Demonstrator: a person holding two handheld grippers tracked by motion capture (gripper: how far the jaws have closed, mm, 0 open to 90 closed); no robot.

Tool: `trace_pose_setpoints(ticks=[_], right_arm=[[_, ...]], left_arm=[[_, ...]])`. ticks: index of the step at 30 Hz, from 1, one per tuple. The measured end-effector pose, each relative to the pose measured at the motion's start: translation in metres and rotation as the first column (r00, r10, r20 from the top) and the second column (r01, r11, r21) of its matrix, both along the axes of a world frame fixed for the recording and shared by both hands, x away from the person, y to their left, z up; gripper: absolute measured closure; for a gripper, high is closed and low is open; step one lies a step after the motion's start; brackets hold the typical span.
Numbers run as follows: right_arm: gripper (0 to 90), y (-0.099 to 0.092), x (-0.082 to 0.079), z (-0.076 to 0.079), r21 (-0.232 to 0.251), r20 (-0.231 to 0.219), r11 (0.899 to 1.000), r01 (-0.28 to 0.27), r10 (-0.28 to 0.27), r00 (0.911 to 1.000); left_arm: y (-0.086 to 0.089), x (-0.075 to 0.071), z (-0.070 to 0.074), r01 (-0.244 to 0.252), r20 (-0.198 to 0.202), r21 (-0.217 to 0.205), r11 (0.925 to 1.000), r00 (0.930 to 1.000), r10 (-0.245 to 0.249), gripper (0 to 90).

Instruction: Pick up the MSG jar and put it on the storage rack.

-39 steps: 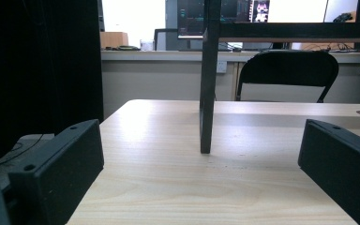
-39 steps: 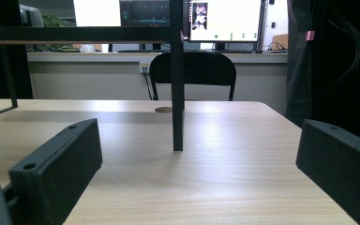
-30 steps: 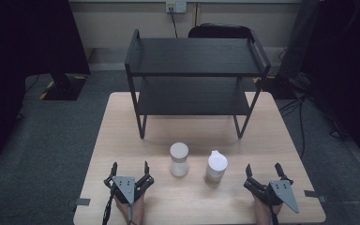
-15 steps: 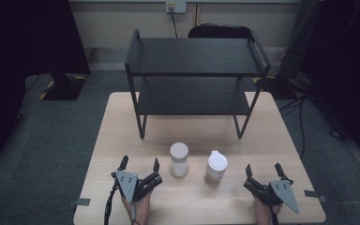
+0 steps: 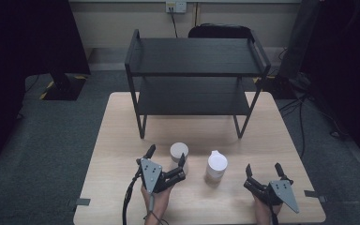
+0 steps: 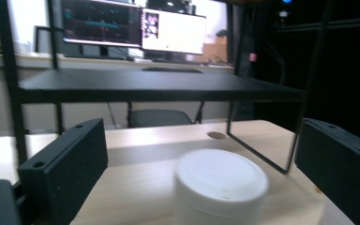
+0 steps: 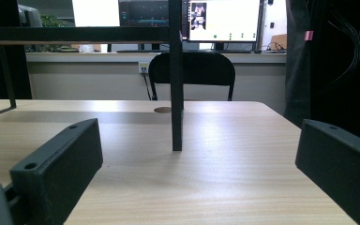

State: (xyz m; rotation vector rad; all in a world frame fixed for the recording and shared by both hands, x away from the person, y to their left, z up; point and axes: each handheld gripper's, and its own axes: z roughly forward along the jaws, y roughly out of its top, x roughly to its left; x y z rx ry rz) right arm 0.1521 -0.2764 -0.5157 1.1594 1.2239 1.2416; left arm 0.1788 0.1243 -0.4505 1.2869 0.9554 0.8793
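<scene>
The left gripper (image 5: 165, 157) is hovering at the white lidded jar (image 5: 179, 154), its jaws spread wide and standing on either side of the jar without pressing on it; they have just been closing a little, with the jar between them. In the left gripper view the jar's flat white lid (image 6: 221, 177) is sitting low between the two black jaws, clear of both (the picture is slightly blurred there). The jar is standing upright on the wooden table (image 5: 122, 140), on the person's side of the black two-tier shelf (image 5: 194, 70) and well apart from its legs. Just beside the jar, to its right in the high view, a white spouted container (image 5: 216, 164) is standing upright, not touching it. The right gripper (image 5: 264, 171) is resting further right of that container, near the table's front edge, its jaws spread and nothing between them; its own view is looking across bare tabletop at one shelf leg (image 7: 176, 93).
</scene>
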Motion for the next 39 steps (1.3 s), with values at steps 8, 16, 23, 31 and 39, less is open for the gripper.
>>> trace_pose_setpoints(ticks=[8, 16, 23, 31, 39], right_arm=[[0.0, 0.0, 0.0, 0.0, 0.0, 0.0, 1.0, -0.002, 0.002, 1.0], [0.0, -0.001, 0.0, 0.0, 0.0, 0.0, 1.0, -0.004, 0.004, 1.0], [0.0, -0.001, 0.0, 0.0, 0.0, 0.0, 1.0, -0.004, 0.004, 1.0], [0.0, -0.001, 0.0, 0.0, 0.0, 0.0, 1.0, -0.004, 0.004, 1.0], [0.0, -0.001, 0.0, 0.0, 0.0, 0.0, 1.0, -0.005, 0.005, 1.0]], left_arm=[[-0.013, 0.01, -0.014, 0.012, -0.029, 0.035, 0.9993, 0.9995, -0.011, 7.6], [-0.023, 0.013, -0.026, -0.014, -0.021, 0.085, 0.9963, 0.9997, 0.016, 16.3], [-0.025, 0.016, -0.029, -0.018, -0.03, 0.097, 0.9951, 0.9993, 0.021, 24.0], [-0.023, 0.02, -0.032, 0.003, -0.047, 0.081, 0.9967, 0.9989, 0.0, 29.9], [-0.022, 0.022, -0.034, 0.002, -0.045, 0.067, 0.9978, 0.999, 0.001, 33.7]])
